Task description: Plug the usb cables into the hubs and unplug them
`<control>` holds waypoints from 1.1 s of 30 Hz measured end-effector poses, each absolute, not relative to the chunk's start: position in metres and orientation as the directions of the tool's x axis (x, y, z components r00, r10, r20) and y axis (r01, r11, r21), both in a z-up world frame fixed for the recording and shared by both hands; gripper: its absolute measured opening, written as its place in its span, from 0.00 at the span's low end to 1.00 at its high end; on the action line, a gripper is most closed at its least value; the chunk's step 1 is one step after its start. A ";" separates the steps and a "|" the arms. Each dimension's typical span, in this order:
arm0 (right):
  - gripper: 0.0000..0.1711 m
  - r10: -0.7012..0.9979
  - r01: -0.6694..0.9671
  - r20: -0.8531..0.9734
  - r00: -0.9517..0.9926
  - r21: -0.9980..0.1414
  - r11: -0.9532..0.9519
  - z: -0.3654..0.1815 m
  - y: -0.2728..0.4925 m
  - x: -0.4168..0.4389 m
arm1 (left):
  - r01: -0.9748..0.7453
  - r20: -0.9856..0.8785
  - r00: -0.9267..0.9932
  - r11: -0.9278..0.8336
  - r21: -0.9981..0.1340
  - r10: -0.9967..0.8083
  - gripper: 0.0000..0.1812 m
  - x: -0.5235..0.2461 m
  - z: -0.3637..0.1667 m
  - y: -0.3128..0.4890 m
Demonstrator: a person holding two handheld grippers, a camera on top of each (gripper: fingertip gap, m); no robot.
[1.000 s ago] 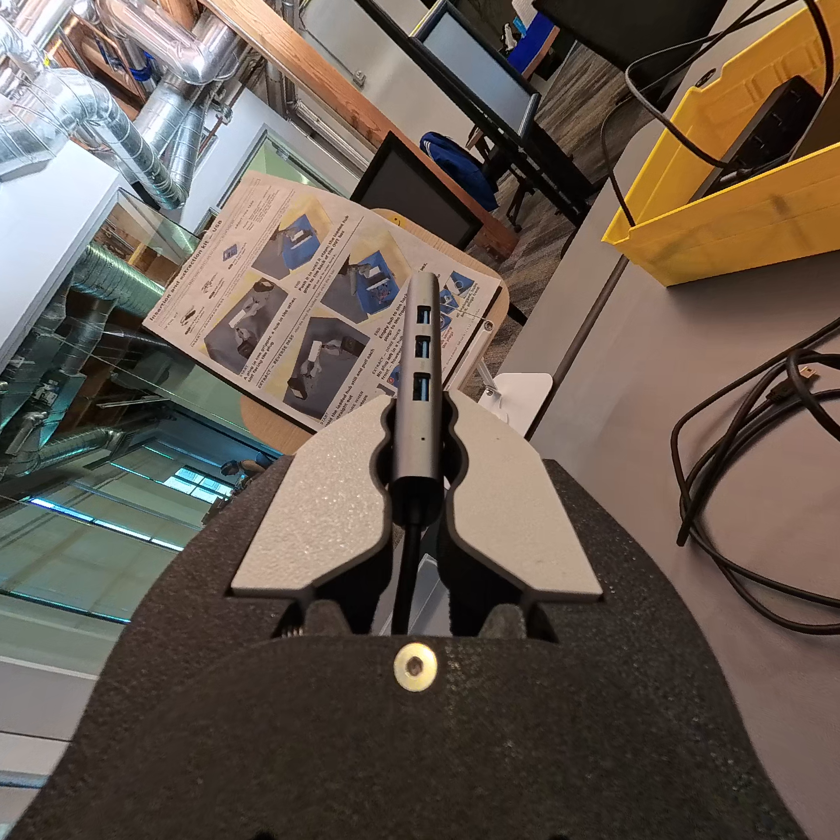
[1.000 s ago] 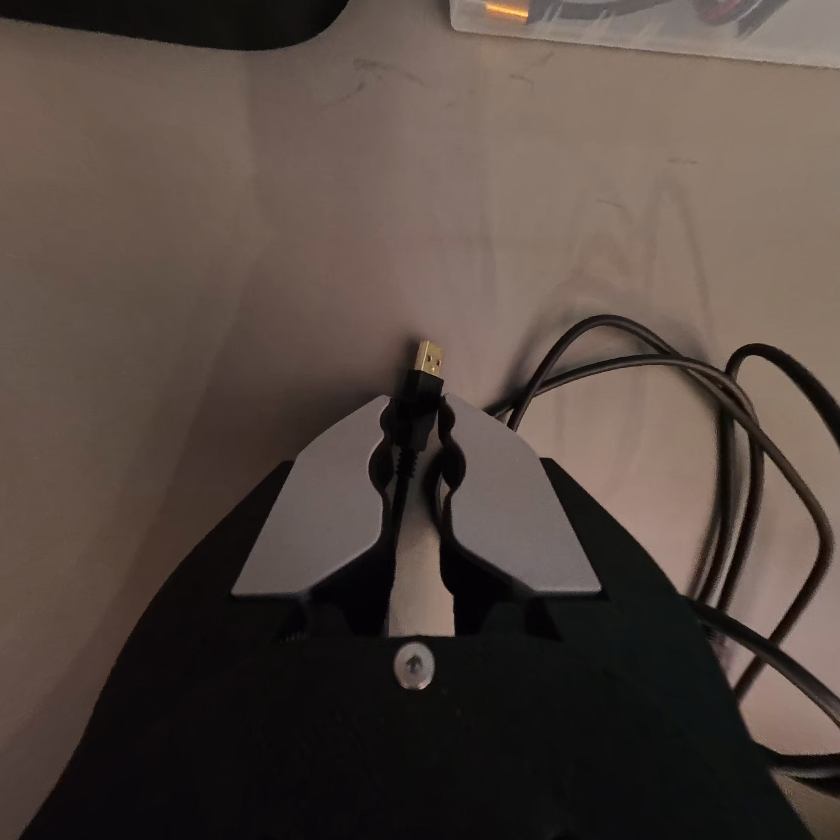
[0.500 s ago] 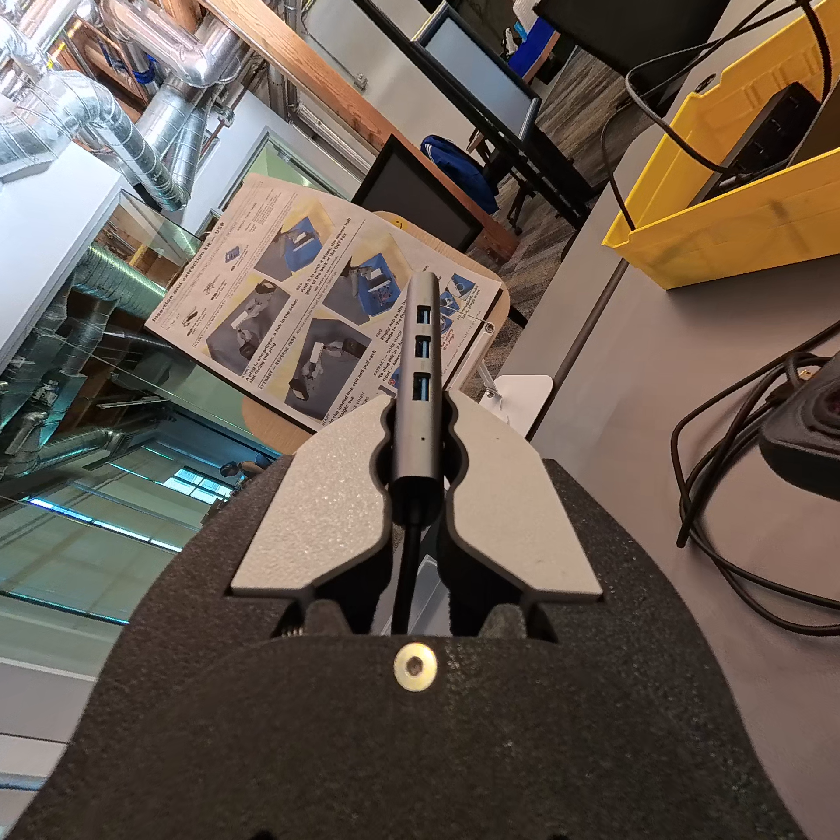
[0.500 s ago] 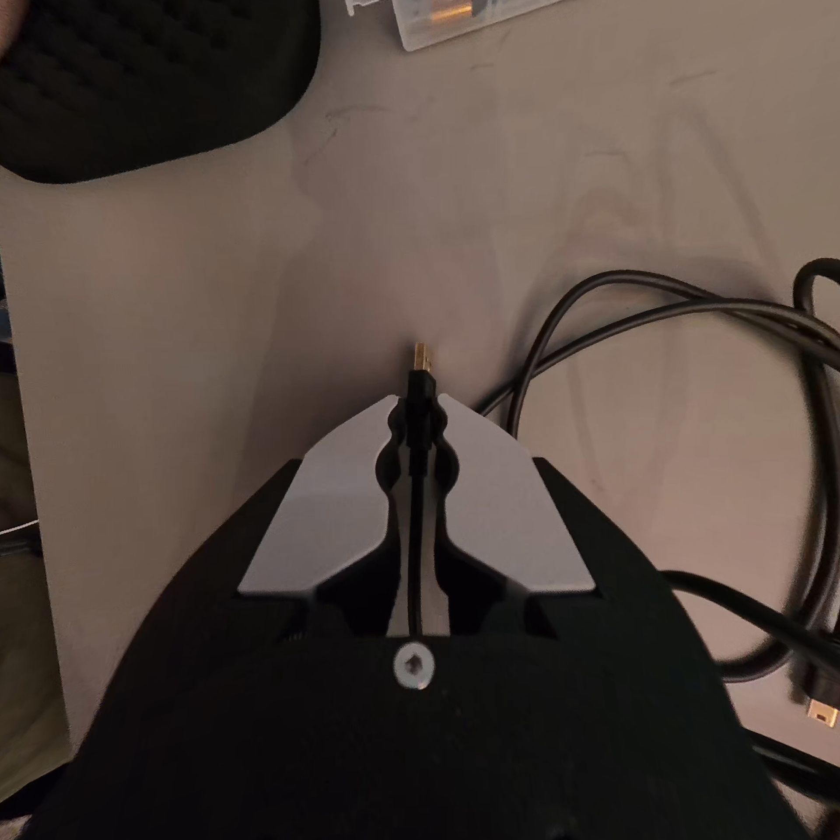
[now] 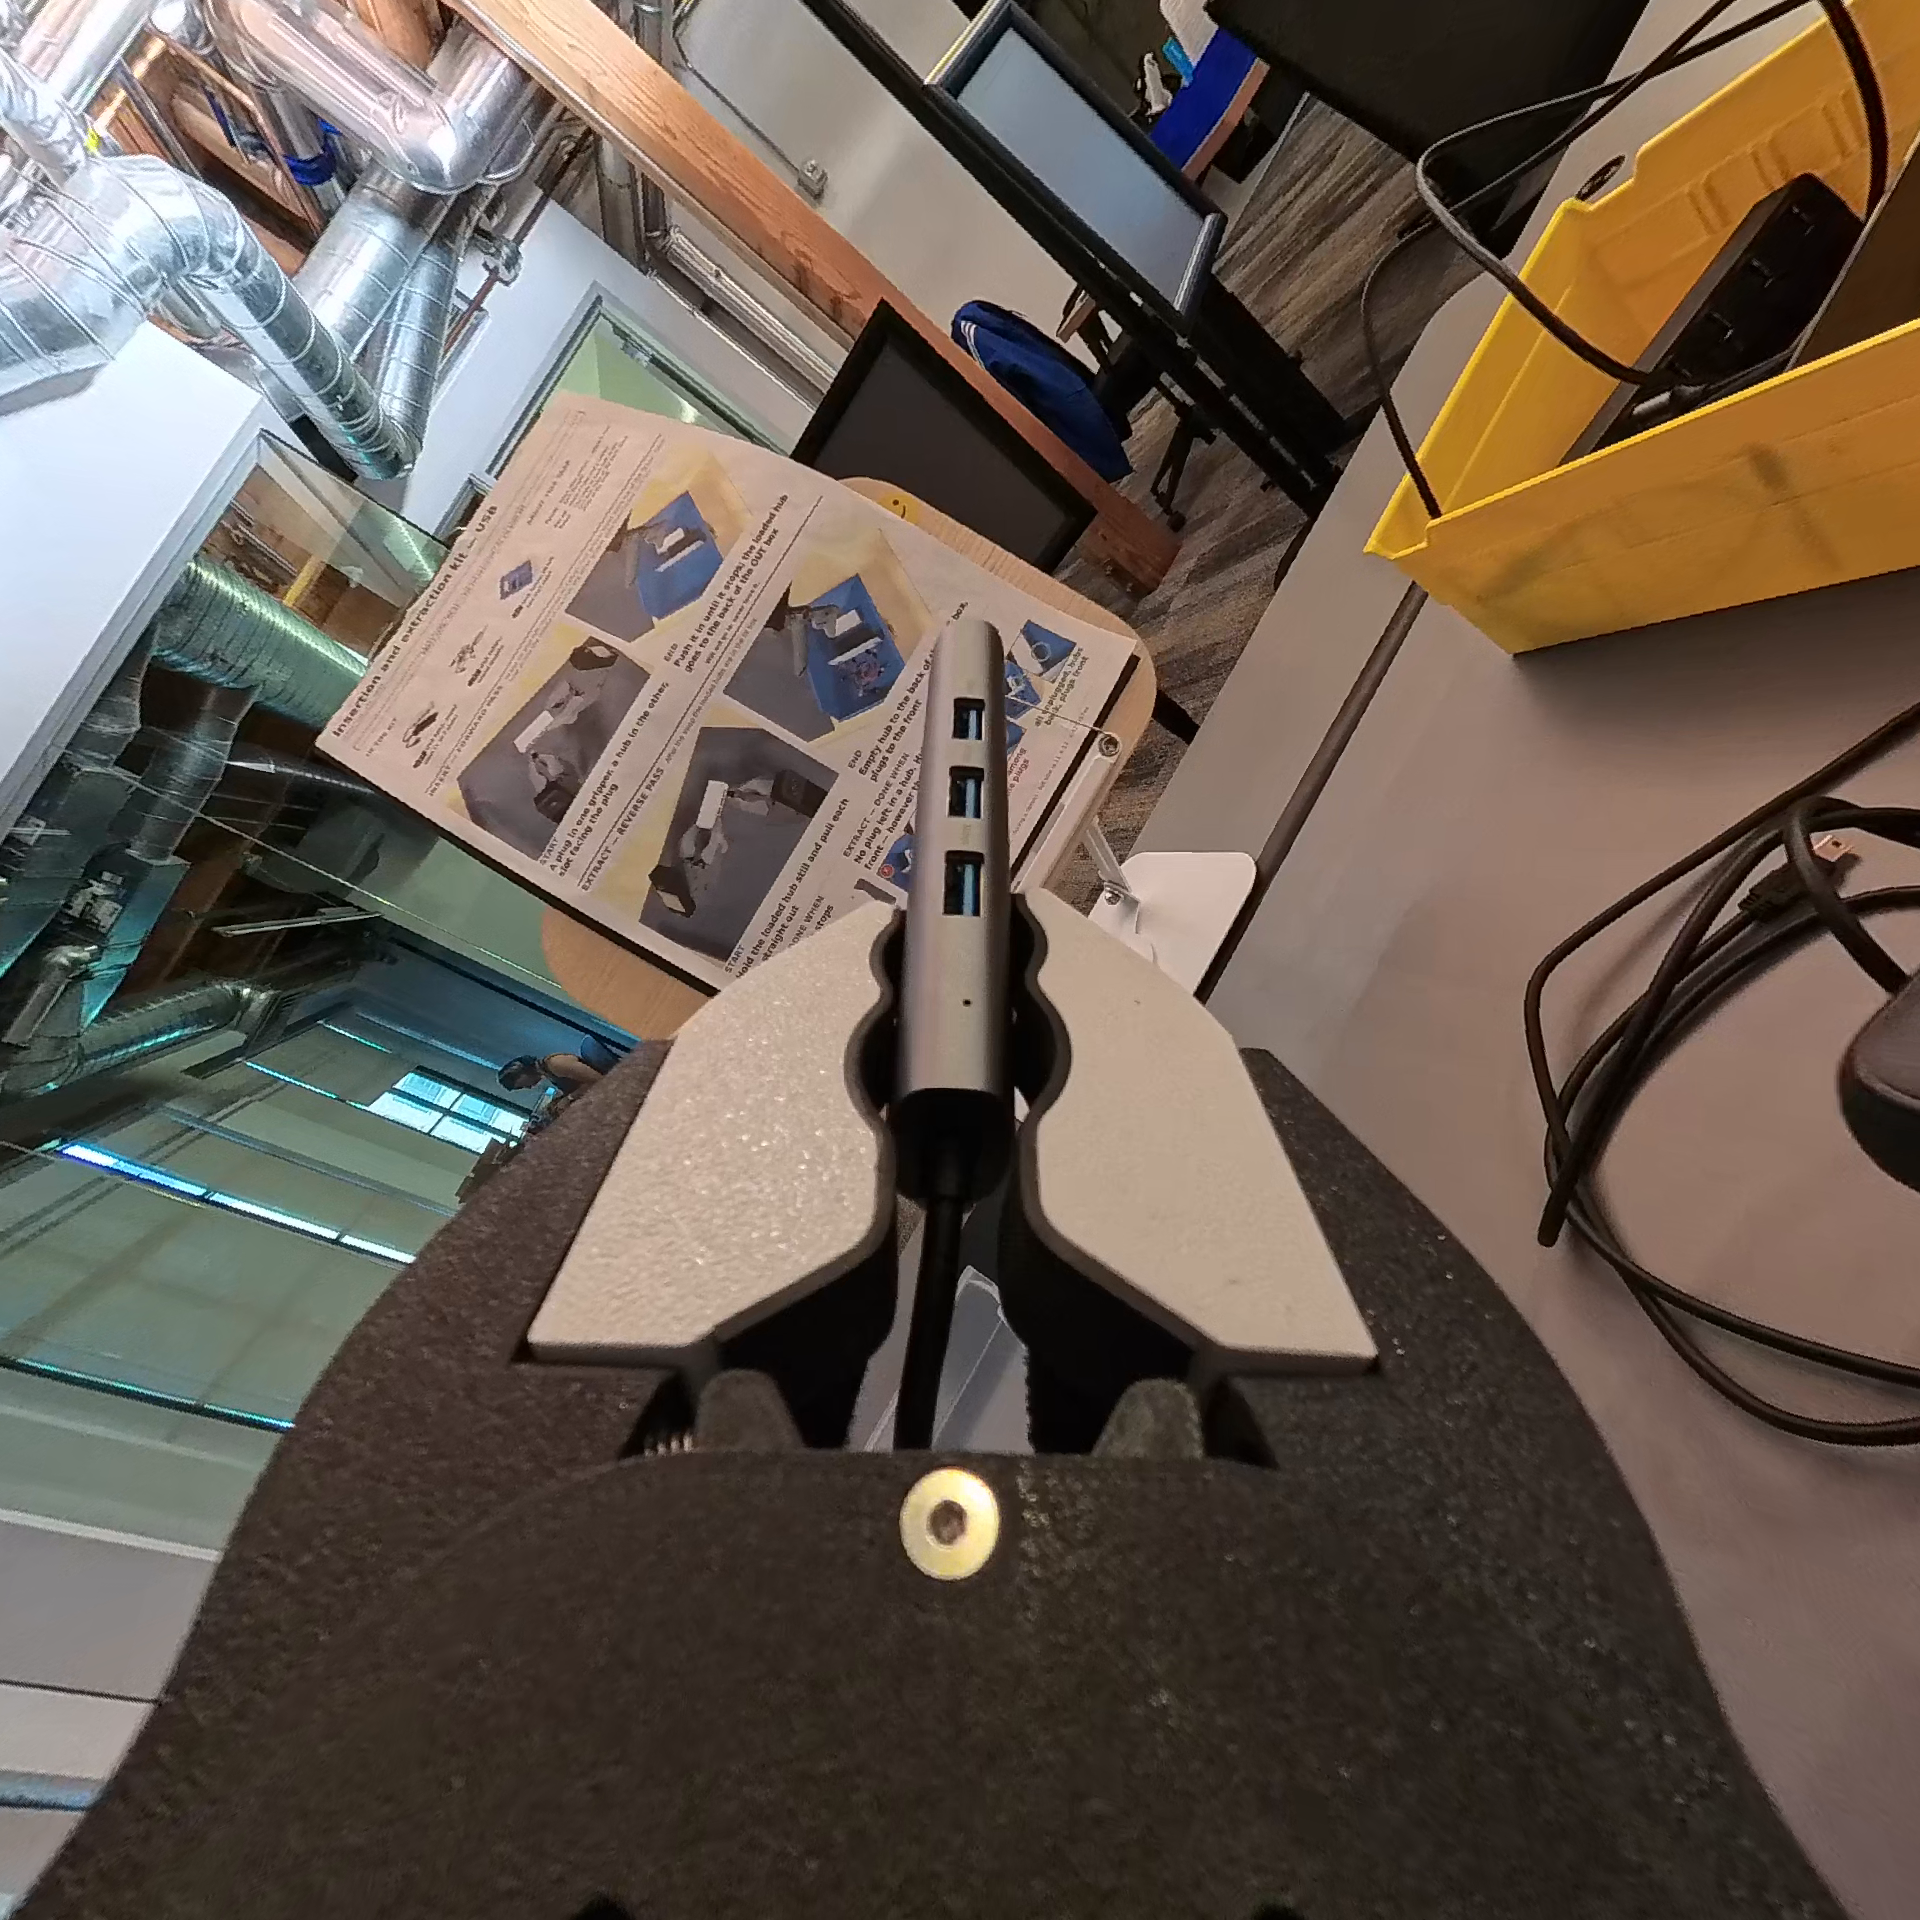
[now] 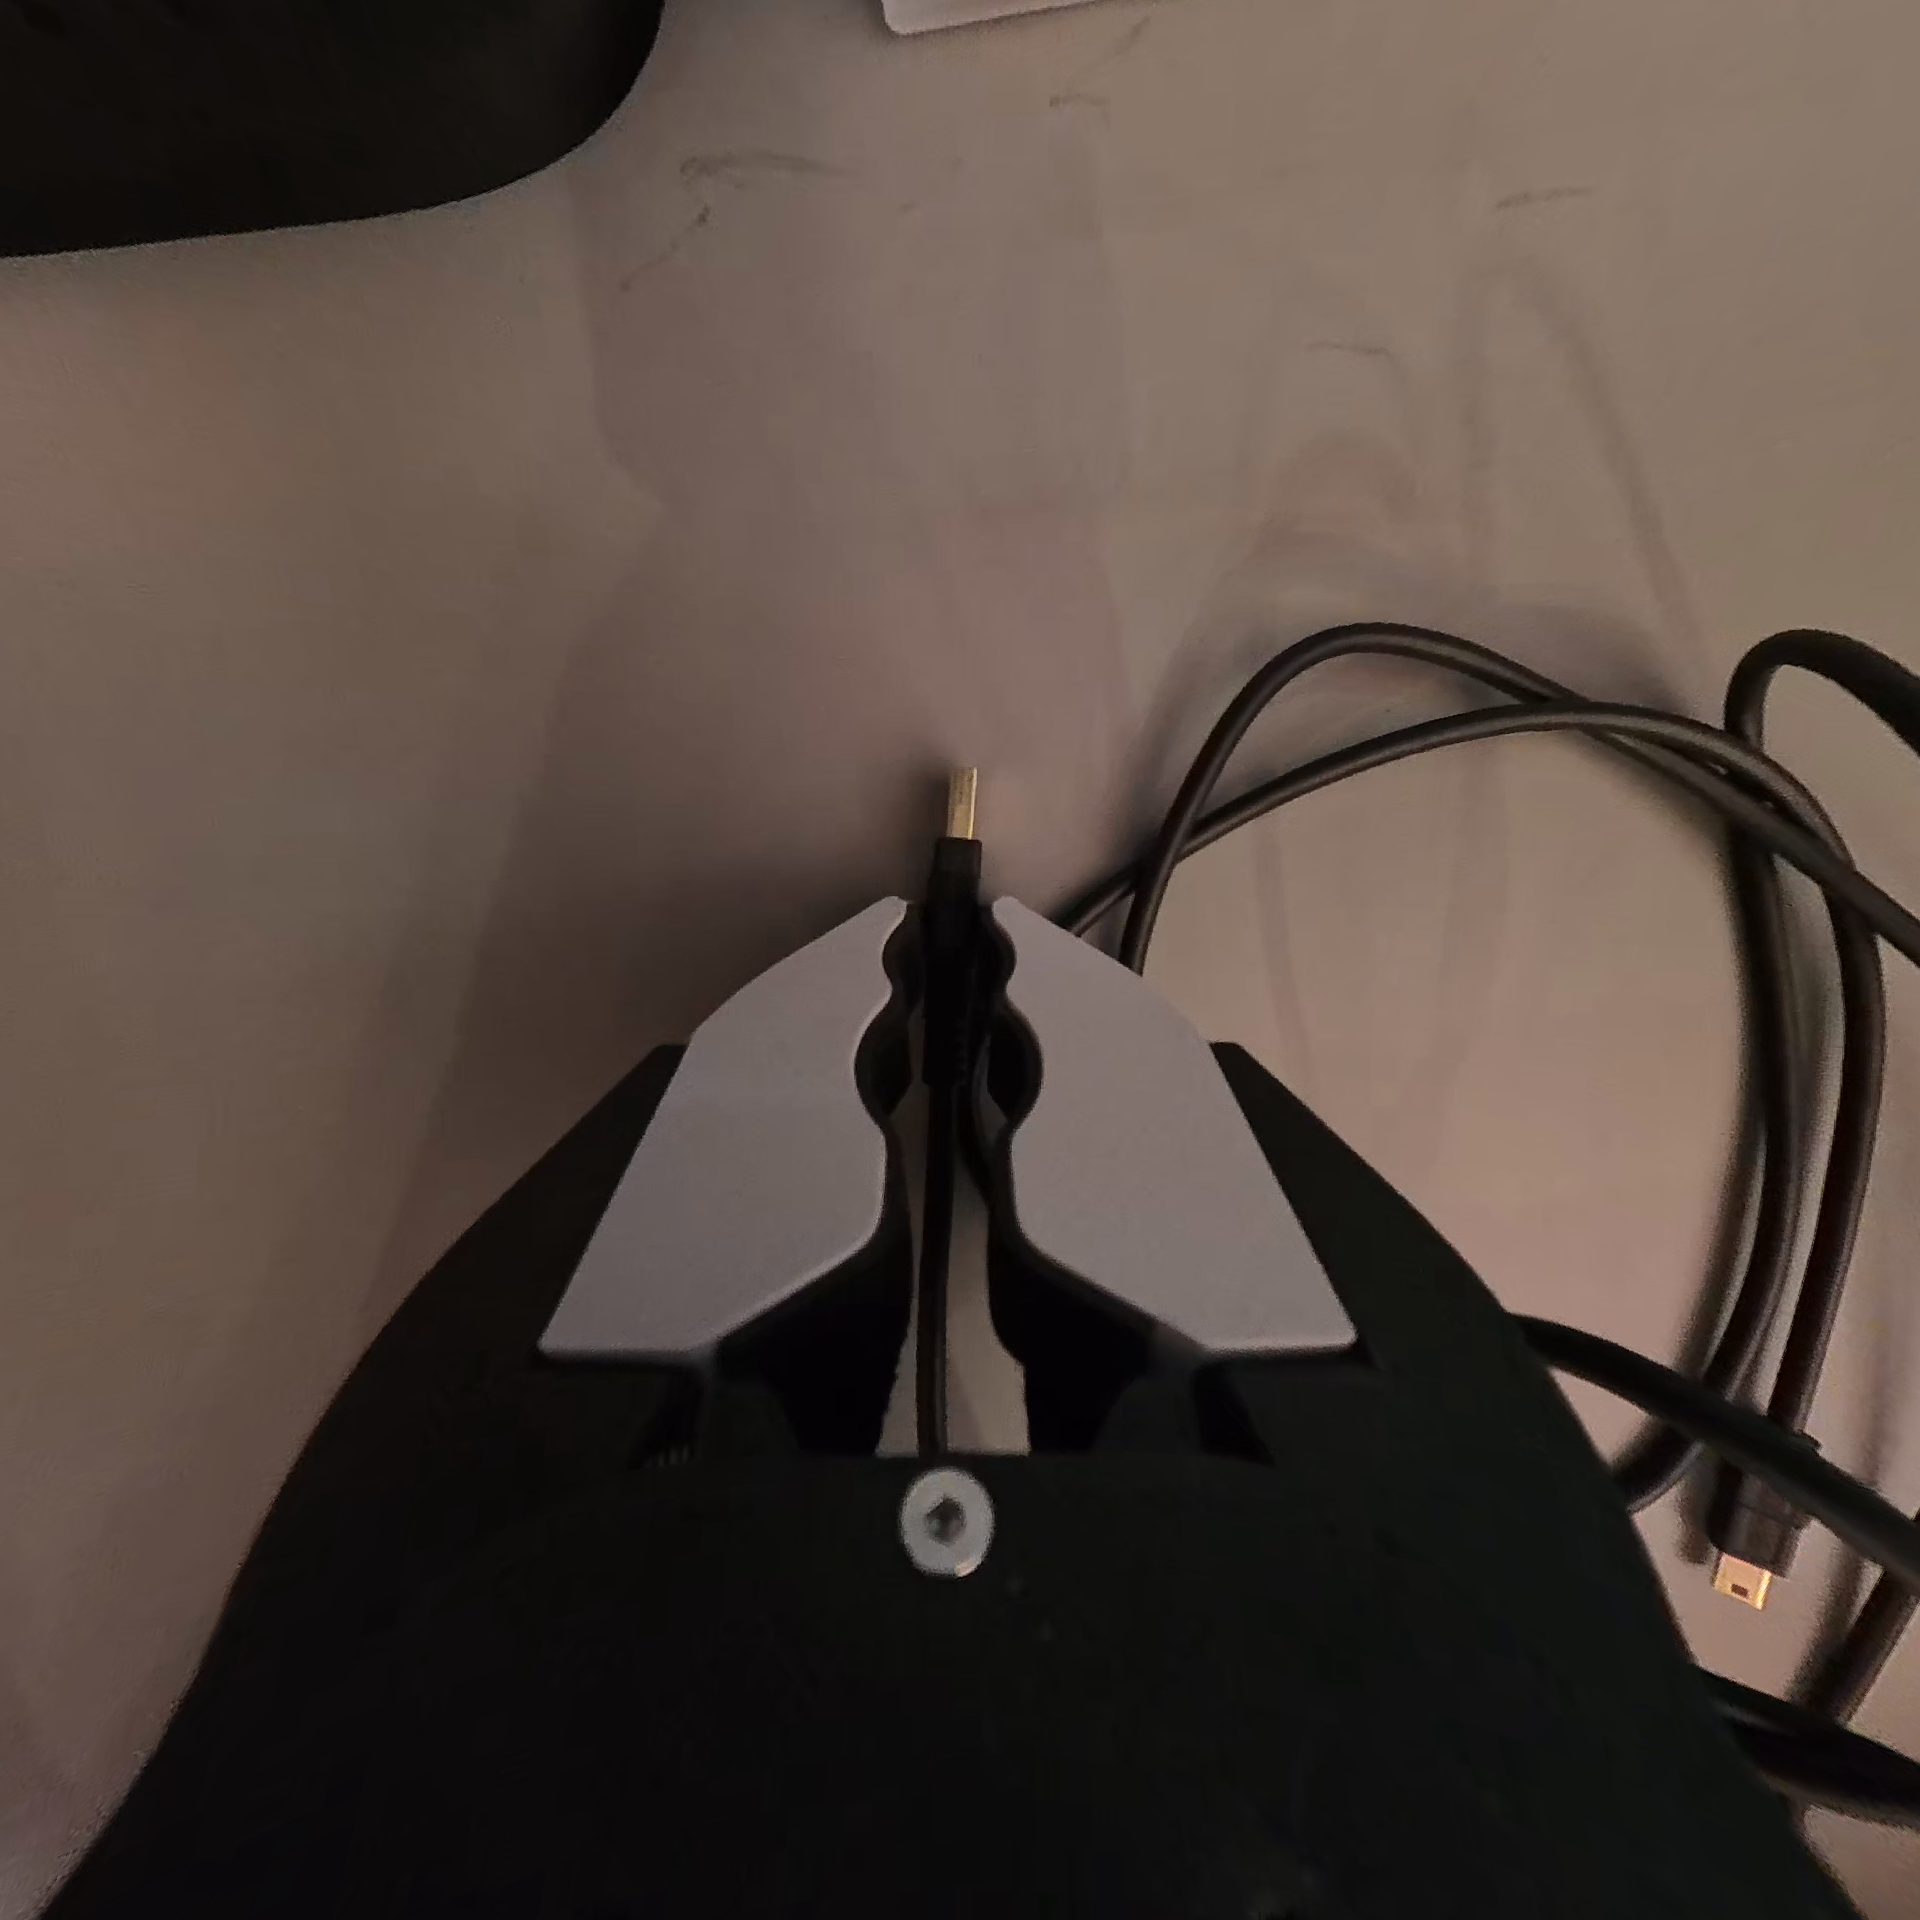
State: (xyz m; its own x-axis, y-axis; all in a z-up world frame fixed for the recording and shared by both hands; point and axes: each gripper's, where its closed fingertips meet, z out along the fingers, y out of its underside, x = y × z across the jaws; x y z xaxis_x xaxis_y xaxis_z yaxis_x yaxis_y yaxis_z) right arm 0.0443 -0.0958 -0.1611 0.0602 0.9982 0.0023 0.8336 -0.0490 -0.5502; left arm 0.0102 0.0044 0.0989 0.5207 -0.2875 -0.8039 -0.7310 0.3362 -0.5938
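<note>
I have the table (image 5: 1507, 1039) running under both grippers, and the biggest worry on it is the tangle of black cables (image 6: 1558, 831): the lead I'm holding runs back into that heap, so if I swing toward the hub it may snag or drag and twist the plug off line. My left gripper (image 5: 954, 914) is clenched on the hub (image 5: 961, 831), holding it up off the table with its three blue ports in a row, all empty as far as I can see; it is gripped only at its cable end, so I judge a hard push on the far port could lever it sideways in the jaws. My right gripper (image 6: 958, 904) is clamped on the plug (image 6: 958, 831), which pokes out past the fingertips above the table with its gold tip edge-on; if that flat is not matched to the port slots, it will jam rather than seat. The left view alone gives me the hub, the yellow bin (image 5: 1662, 499), the instruction sheet (image 5: 675, 707) propped behind, and just a dark edge of the right gripper. The right view alone shows the plug, a second small gold connector (image 6: 1740, 1616) lying loose near the cables, and nothing of the hub, so I cannot judge their alignment from either view.
</note>
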 end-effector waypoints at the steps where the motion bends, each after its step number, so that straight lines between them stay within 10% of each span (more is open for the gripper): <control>1: 0.06 0.998 0.833 0.008 0.056 -0.551 -0.043 -0.161 -0.096 0.044 | -0.732 -0.804 0.521 0.335 -0.594 -0.287 0.10 0.010 0.099 0.005; 13: 0.06 0.899 0.680 -0.437 0.001 -0.659 -0.321 -0.104 -0.110 0.038 | -0.718 -0.792 0.543 0.334 -0.610 -0.280 0.10 0.003 0.103 0.007; 33: 0.05 0.752 0.245 -0.638 -0.166 -0.766 -0.595 0.050 -0.075 0.089 | -0.758 -0.857 0.464 0.401 -0.514 -0.223 0.09 0.036 0.082 0.007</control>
State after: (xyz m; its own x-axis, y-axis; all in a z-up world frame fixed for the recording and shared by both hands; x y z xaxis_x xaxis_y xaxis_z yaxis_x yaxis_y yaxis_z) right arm 0.0887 -0.0749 0.0499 -0.1660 0.7523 -0.6376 0.2448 -0.5949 -0.7656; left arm 0.0365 0.0073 0.0824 0.4638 -0.2230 -0.8574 -0.7582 0.4007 -0.5143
